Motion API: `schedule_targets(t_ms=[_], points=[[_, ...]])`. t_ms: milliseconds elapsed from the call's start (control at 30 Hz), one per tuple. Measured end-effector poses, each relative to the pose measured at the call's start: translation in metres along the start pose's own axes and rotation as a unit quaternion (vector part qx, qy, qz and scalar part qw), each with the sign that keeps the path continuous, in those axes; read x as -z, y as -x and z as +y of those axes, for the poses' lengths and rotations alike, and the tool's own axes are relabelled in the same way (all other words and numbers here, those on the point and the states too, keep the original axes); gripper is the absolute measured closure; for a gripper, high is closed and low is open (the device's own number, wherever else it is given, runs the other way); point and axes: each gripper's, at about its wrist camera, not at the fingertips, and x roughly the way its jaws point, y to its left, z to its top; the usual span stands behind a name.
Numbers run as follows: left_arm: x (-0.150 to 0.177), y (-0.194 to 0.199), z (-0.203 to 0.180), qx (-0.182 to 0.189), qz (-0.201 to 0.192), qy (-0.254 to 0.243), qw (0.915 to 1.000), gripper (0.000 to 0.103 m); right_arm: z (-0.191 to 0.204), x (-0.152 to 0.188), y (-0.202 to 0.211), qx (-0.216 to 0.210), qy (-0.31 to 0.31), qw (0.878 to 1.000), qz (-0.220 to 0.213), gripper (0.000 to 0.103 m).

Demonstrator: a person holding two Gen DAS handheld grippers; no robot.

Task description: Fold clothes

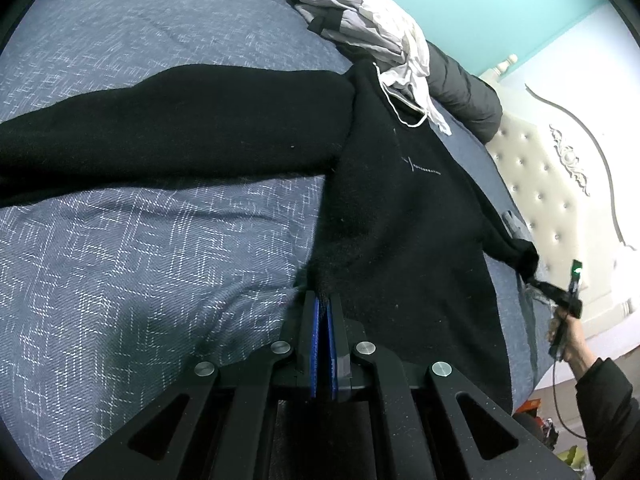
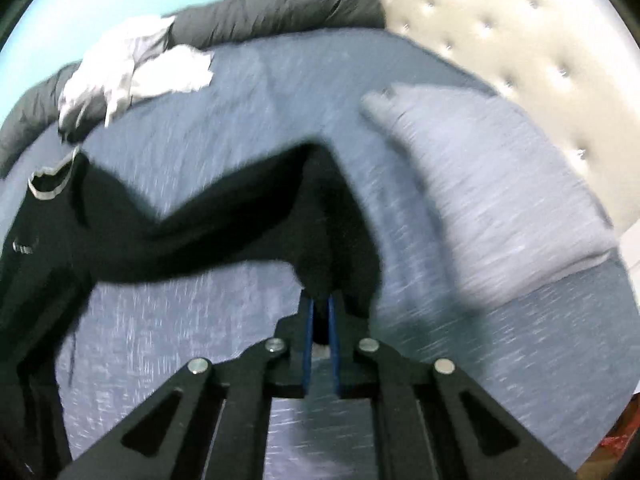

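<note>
On black sweatshirt chest: small white logo, lettering unreadable.

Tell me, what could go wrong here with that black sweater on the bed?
The right gripper pinches only the sleeve end, so it might slip out when pulled. The left gripper grips just a thin edge of the black sweater, which could also slide free. The collar lies against the white clothes pile, so dragging could pull that along.
</note>
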Motion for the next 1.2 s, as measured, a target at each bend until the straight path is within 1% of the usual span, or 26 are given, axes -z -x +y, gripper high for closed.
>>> schedule_targets(t_ms=[67, 267, 367, 433, 567, 667, 700, 767, 800, 833, 867, 933, 1033, 1100, 1167, 1200], points=[[0.000, 0.000, 0.000, -0.001, 0.000, 0.000, 1.0000, 0.099, -0.015, -0.012, 0.017, -0.003, -0.014, 1.000, -0.012, 0.097], [0.000, 0.000, -0.002, -0.004, 0.000, -0.001, 1.0000, 0.099, -0.055, -0.042, 0.050, 0.013, -0.032, 0.999, -0.032, 0.097], [-0.001, 0.000, -0.002, -0.006, 0.000, -0.002, 1.0000, 0.099, -0.072, -0.055, 0.058, 0.006, -0.044, 0.998, -0.034, 0.097], [-0.001, -0.001, -0.001, -0.006, 0.000, -0.001, 1.0000, 0.099, -0.079, -0.060, 0.061, 0.005, -0.045, 0.999, -0.027, 0.097], [-0.001, -0.002, -0.001, -0.007, 0.001, -0.001, 1.0000, 0.099, -0.094, -0.069, 0.048, 0.015, -0.056, 0.998, 0.019, 0.097], [-0.001, -0.003, -0.001, -0.008, 0.002, -0.002, 1.0000, 0.099, -0.104, -0.062, 0.023, 0.025, -0.070, 0.994, 0.077, 0.097], [-0.002, -0.003, -0.001, -0.009, 0.003, -0.001, 1.0000, 0.099, -0.106, -0.058, 0.015, 0.029, -0.076, 0.993, 0.089, 0.097], [-0.002, -0.004, -0.001, -0.009, 0.003, -0.001, 1.0000, 0.099, -0.107, -0.051, 0.004, 0.050, -0.084, 0.991, 0.091, 0.095], [-0.002, -0.005, -0.001, -0.009, 0.003, -0.001, 1.0000, 0.099, -0.107, -0.050, 0.002, 0.068, -0.086, 0.990, 0.087, 0.093], [-0.002, -0.005, -0.001, -0.009, 0.003, -0.001, 1.0000, 0.099, -0.107, -0.049, -0.001, 0.087, -0.087, 0.989, 0.083, 0.086], [-0.002, -0.005, -0.001, -0.009, 0.004, -0.001, 1.0000, 0.099, -0.106, -0.048, -0.002, 0.103, -0.088, 0.988, 0.077, 0.086], [-0.001, -0.006, -0.001, -0.009, 0.004, 0.000, 1.0000, 0.099, -0.103, -0.049, 0.003, 0.109, -0.082, 0.989, 0.056, 0.086], [-0.002, -0.007, -0.002, -0.011, 0.005, -0.002, 0.9999, 0.099, -0.079, -0.048, 0.018, 0.076, -0.058, 0.995, 0.016, 0.085], [-0.002, -0.007, -0.003, -0.011, 0.006, -0.003, 0.9999, 0.099, -0.059, -0.043, 0.023, 0.043, -0.046, 0.998, 0.011, 0.081], [-0.002, -0.006, -0.005, -0.011, 0.005, -0.004, 0.9999, 0.099, -0.031, -0.033, 0.027, -0.006, -0.033, 0.999, 0.012, 0.075], [-0.002, -0.006, -0.006, -0.011, 0.005, -0.004, 0.9999, 0.099, -0.015, -0.027, 0.029, -0.033, -0.026, 0.999, 0.015, 0.068]])
